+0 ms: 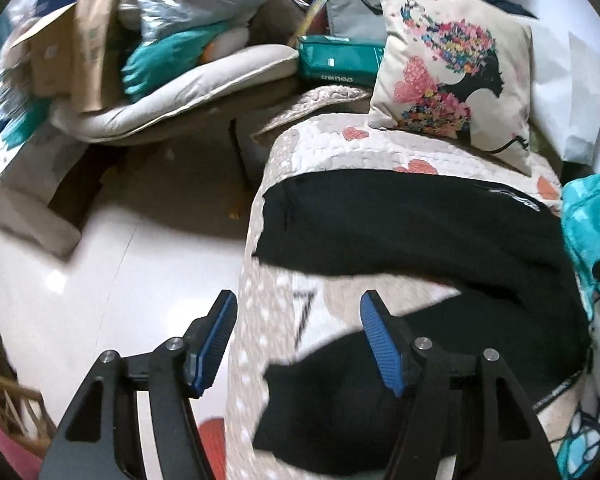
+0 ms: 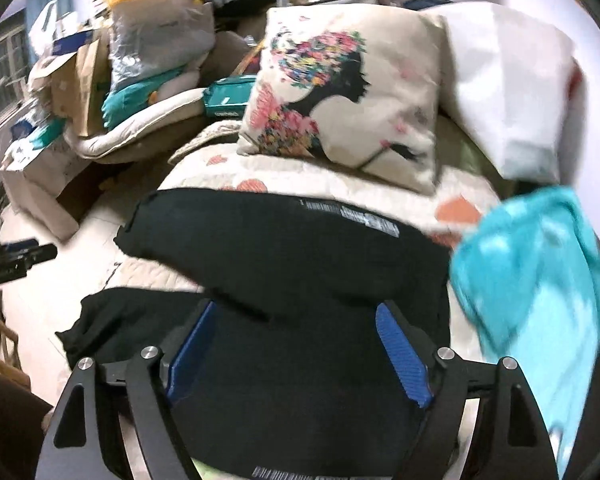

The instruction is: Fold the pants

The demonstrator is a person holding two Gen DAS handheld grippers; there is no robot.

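Black pants (image 1: 412,236) lie spread on a quilted bed cover (image 1: 340,152) with pink hearts, the two legs apart in a V. They also show in the right wrist view (image 2: 284,248). My left gripper (image 1: 298,312) is open and empty, above the cover's left edge and the near leg's end. My right gripper (image 2: 296,312) is open and empty, hovering over the middle of the pants. The tip of the left gripper (image 2: 28,258) shows at the far left of the right wrist view.
A printed cushion (image 1: 452,68) stands at the bed's head beside a white pillow (image 1: 568,84). A turquoise cloth (image 2: 540,280) lies right of the pants. A cluttered chair with bags and boxes (image 1: 160,60) stands left, beyond the glossy floor (image 1: 100,272).
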